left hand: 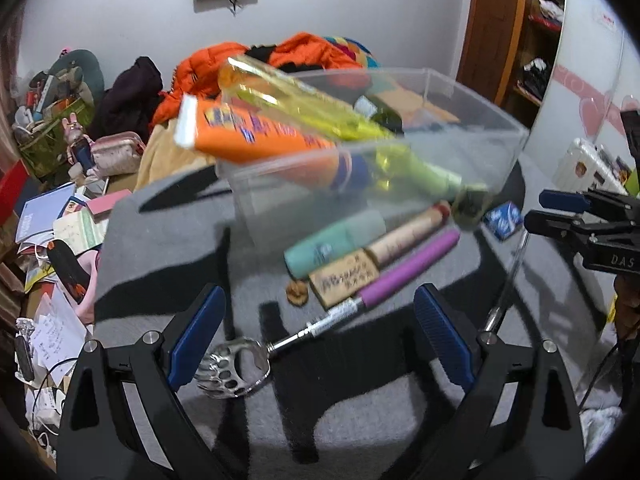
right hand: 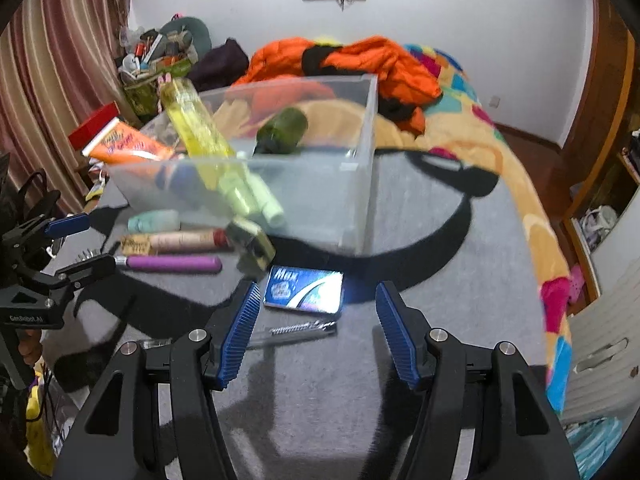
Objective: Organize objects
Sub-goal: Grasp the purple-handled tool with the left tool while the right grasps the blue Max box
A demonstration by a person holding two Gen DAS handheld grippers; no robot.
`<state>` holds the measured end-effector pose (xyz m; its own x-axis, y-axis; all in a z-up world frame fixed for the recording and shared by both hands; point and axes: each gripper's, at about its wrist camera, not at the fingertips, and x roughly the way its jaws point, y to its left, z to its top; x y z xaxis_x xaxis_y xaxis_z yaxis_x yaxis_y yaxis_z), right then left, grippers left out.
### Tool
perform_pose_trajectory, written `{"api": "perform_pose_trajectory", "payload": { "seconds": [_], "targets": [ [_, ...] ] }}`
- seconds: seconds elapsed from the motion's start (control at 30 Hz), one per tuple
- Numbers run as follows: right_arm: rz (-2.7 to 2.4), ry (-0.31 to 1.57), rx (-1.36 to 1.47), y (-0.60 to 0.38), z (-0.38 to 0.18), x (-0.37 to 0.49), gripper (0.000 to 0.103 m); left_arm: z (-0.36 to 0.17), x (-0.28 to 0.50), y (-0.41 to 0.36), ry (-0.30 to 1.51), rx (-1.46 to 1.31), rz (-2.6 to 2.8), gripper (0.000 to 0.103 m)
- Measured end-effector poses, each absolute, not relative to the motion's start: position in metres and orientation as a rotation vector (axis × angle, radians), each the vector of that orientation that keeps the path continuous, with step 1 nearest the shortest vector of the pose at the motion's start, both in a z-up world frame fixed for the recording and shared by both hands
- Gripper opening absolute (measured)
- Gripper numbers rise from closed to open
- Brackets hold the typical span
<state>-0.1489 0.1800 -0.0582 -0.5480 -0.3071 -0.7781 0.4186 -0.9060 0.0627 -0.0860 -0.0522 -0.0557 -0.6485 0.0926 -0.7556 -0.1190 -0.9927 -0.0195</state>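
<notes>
- Clear bin (right hand: 352, 184) stood on the grey table (right hand: 460, 300); orange tube (right hand: 128, 146), yellow bottle (right hand: 200, 128) and green bottle (right hand: 282, 130) were already binned.
- Purple-handled tool (left hand: 404, 272), blue packet (right hand: 306, 290) and pen (right hand: 292, 334) were left on the table; left gripper (left hand: 316, 338) and right gripper (right hand: 316, 334) were held agape, nothing grasped.

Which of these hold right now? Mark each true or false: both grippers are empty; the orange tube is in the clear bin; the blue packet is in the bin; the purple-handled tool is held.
1. Both the left gripper and right gripper are empty: true.
2. The orange tube leans in the clear bin: true.
3. The blue packet is in the bin: false, it lies on the grey table.
4. The purple-handled tool is held: false, it lies on the table between open fingers.
</notes>
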Motion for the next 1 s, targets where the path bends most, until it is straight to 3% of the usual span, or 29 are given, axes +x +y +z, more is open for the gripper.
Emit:
{"api": "perform_pose_trajectory", "payload": {
  "seconds": [0.23, 0.33, 0.43, 0.47, 0.53, 0.6, 1.0],
  "targets": [
    [-2.414, 0.229, 1.237, 0.161, -0.077, -0.155, 0.057, -0.078, -0.088, -0.055, 0.047, -1.333, 2.677, 0.092],
    [-2.438, 0.259, 1.222, 0.158, -0.080, -0.154, 0.057, -0.078, -0.084, -0.055, 0.045, -1.321, 2.659, 0.081],
    [-2.463, 0.258, 1.210, 0.162, -0.080, -0.153, 0.047, -0.074, -0.076, -0.054, 0.067, -1.304, 2.647, 0.062],
    [-2.463, 0.254, 1.209, 0.164, -0.079, -0.153, 0.045, -0.072, -0.072, -0.053, 0.072, -1.302, 2.634, 0.053],
    [-2.456, 0.225, 1.209, 0.169, -0.078, -0.153, 0.045, -0.070, -0.068, -0.051, 0.083, -1.305, 2.617, 0.047],
    [-2.463, 0.219, 1.208, 0.170, -0.077, -0.152, 0.045, -0.069, -0.062, -0.049, 0.074, -1.319, 2.562, 0.033],
    [-2.495, 0.149, 1.180, 0.197, -0.063, -0.137, 0.045, -0.061, -0.079, -0.023, 0.153, -1.361, 2.429, 0.032]
  ]
}}
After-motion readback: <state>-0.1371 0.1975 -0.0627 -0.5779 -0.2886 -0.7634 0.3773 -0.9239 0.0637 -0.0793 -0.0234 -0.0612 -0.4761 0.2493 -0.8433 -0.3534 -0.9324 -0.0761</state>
